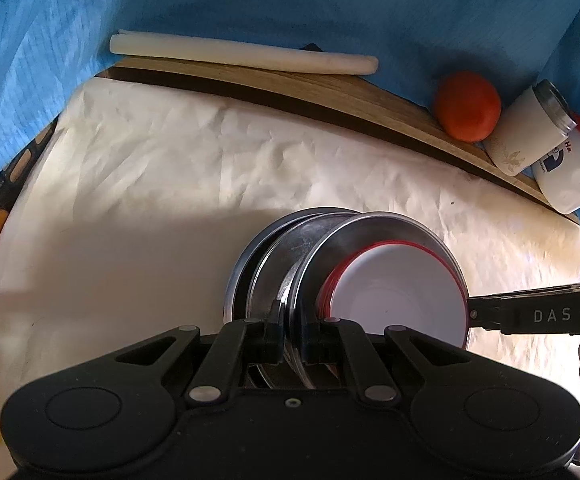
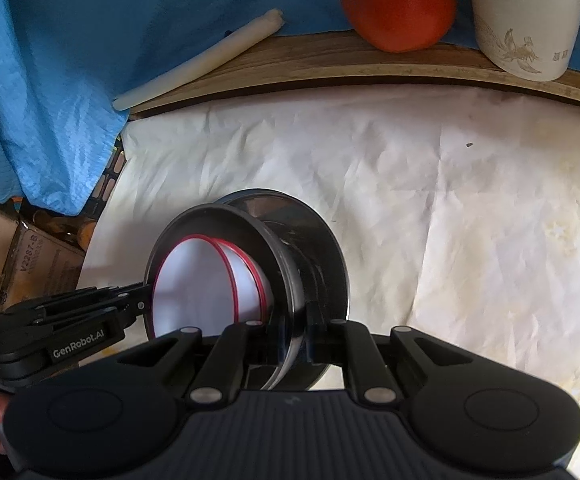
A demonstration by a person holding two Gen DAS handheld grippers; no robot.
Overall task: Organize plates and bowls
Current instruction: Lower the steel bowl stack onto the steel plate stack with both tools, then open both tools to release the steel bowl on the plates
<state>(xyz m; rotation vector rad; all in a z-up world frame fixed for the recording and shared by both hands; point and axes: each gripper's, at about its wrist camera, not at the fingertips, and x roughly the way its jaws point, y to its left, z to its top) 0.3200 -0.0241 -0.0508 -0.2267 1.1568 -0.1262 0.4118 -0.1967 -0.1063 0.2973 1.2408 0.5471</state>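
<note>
While the stack of steel plates (image 1: pixel 330 264) is held up on edge above the white paper (image 1: pixel 149 168) covering the bench, its rim is pinched from both sides: the left claw (image 1: pixel 293 334) is clenched on the rim of the nearest plate, seen close in the left wrist view, and the right claw (image 2: pixel 293 340) is clenched on a plate rim (image 2: pixel 290 320) in its own view. Two white bowls with red rims (image 1: pixel 402 292) are nested inside the stack's open face, shown tilted in the right wrist view (image 2: pixel 209 284). The right claw is seen from the side in the left wrist view (image 1: pixel 472 314), touching the stack's edge beside the bowls; the left claw appears likewise in the right wrist view (image 2: pixel 142 300). At the back of the bench a wooden strip (image 1: pixel 290 84) is seen, with a rolled white sheet (image 1: pixel 241 54) lying along it against the blue cloth (image 1: pixel 290 4). A tomato (image 1: pixel 468 106) rests on the strip, just beside a white cup (image 1: pixel 526 128), and a white bottle (image 1: pixel 570 172) lies next to the cup
</note>
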